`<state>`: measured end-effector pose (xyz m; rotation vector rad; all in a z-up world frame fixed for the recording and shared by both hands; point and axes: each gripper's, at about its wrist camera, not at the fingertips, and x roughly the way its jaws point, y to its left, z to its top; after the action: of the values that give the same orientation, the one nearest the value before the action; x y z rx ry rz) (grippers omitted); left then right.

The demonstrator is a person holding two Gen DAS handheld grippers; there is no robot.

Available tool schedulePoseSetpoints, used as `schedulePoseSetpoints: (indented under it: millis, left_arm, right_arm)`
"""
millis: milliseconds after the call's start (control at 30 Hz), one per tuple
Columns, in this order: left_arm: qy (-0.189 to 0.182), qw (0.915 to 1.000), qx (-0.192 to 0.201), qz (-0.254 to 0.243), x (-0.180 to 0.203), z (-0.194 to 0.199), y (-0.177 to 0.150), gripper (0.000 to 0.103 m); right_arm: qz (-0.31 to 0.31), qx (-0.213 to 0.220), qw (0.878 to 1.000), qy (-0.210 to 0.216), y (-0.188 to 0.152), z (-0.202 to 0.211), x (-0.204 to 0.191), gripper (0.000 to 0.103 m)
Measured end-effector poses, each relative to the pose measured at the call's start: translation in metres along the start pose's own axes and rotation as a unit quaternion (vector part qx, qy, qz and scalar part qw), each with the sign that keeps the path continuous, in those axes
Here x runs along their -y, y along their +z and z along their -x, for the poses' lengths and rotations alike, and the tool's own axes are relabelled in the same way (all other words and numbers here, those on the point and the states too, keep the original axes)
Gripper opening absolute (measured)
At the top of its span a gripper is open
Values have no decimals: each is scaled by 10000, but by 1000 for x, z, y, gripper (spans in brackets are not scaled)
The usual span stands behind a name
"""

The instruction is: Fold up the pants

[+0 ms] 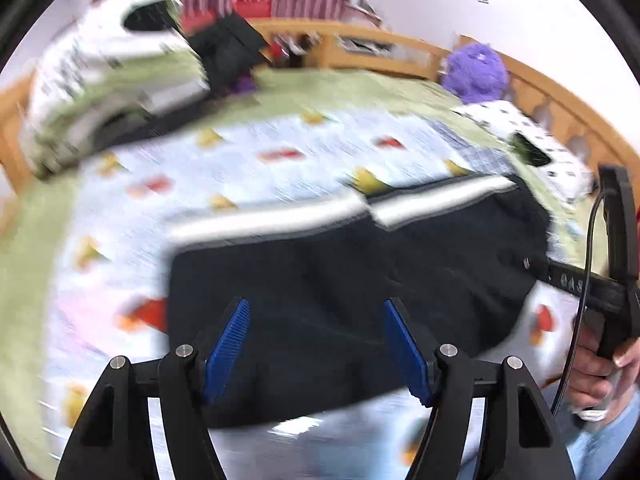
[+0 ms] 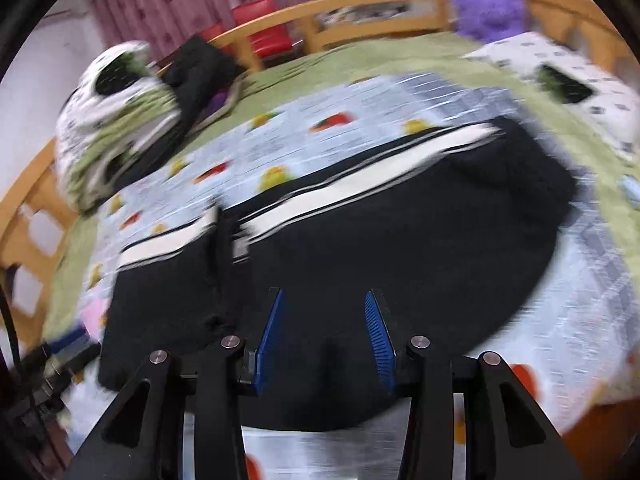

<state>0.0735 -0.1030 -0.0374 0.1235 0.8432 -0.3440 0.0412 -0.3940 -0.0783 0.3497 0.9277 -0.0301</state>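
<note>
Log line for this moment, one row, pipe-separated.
left gripper: open, empty | right gripper: open, empty | pants: flat on quilt, already folded over | views: motion-blurred

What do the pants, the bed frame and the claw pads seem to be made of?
Pants: soft matte black knit fabric, probably, with a white side stripe; it lies limp.
Bed frame: light wood with a smooth finish, by its orange-tan colour.
Pads: blue ribbed rubber or plastic; which one I cannot tell.

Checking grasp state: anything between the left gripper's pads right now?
Nothing gripped. In the left wrist view the left gripper stands open, its blue pads apart, with only the black pants lying on the patterned blanket seen through the gap.
</note>
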Motion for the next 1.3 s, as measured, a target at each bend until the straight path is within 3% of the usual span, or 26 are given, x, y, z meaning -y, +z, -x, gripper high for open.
schedulePoseSetpoints:
  millis: [67,133,233,300,367,400,433,467,500,600,733,800,833,867,967,1000,1033,1067,1167,1267,1300]
  left_arm:
    - [457,9988,156,110,-31,7,10,68]
    - [637,9972,224,332,-63,13,10,68]
    - [738,9932,317,838,-101,5,6,68]
    - [816,9886,177,1251,-120,-8,-3,68]
    - [615,9828,5,1740,-140,-14,-11,68]
    - [467,9808,2,1896,-143,-16,-16,68]
    - [408,9784,12,2025,-149,-15,-20,68]
    - [441,9763,27,2117,-153,-13,-24,68]
    - [484,9746,48,2184,-156,-11,-26,68]
    - [414,9700,110,2391,-164,-6,-30,68]
    - [243,9683,87,2484,-170,-6,-30,68]
    - [227,9706,22,2394,-166,-8,-30,68]
    - [226,9716,7,2356,-164,-9,-30,68]
    - [229,9727,2,2309,-162,-9,-29,68]
    - [292,9753,13,2188,-157,-8,-28,68]
    - [291,9756,21,2176,-157,-7,-28,68]
    - [278,9757,32,2172,-157,-6,-28,68]
    - [259,9756,48,2181,-157,-5,-28,68]
    - [282,9759,88,2162,-159,-2,-29,68]
    - [317,9749,104,2201,-163,0,-31,68]
    - [318,9745,99,2219,-165,0,-31,68]
  right_arm:
    - [189,-258,9993,180,2,-19,-17,42]
    - [321,-570,9976,231,3,-43,-31,42]
    - [254,-1055,9935,332,2,-75,-42,42]
    - [289,-1215,9913,410,-2,-85,-48,42]
    - [547,-1231,9901,394,-9,-86,-58,40]
    - [729,-1203,9892,404,-12,-85,-64,34]
    - [877,-1203,9878,449,-15,-84,-69,10]
    - [1052,-1195,9860,501,-17,-80,-74,0]
    - [1146,-1068,9864,499,-19,-73,-76,0]
    - [794,-791,9883,1036,-22,-45,-60,0]
    - [795,-663,9909,865,-29,-35,-56,7]
    - [914,-665,9895,902,-27,-40,-64,18]
    - [977,-657,9892,868,-27,-44,-69,35]
    - [1050,-648,9893,777,-27,-49,-74,40]
    - [1254,-835,9875,472,-29,-67,-83,37]
    - [1364,-855,9866,279,-32,-73,-86,32]
    - [1553,-848,9842,1,-35,-79,-90,18]
    - [1742,-827,9811,-132,-38,-81,-94,15]
    - [1554,-658,9853,258,-33,-63,-84,10]
    - [787,-207,9920,961,-19,-26,-50,9]
    - [650,-241,9913,1118,-19,-21,-43,9]
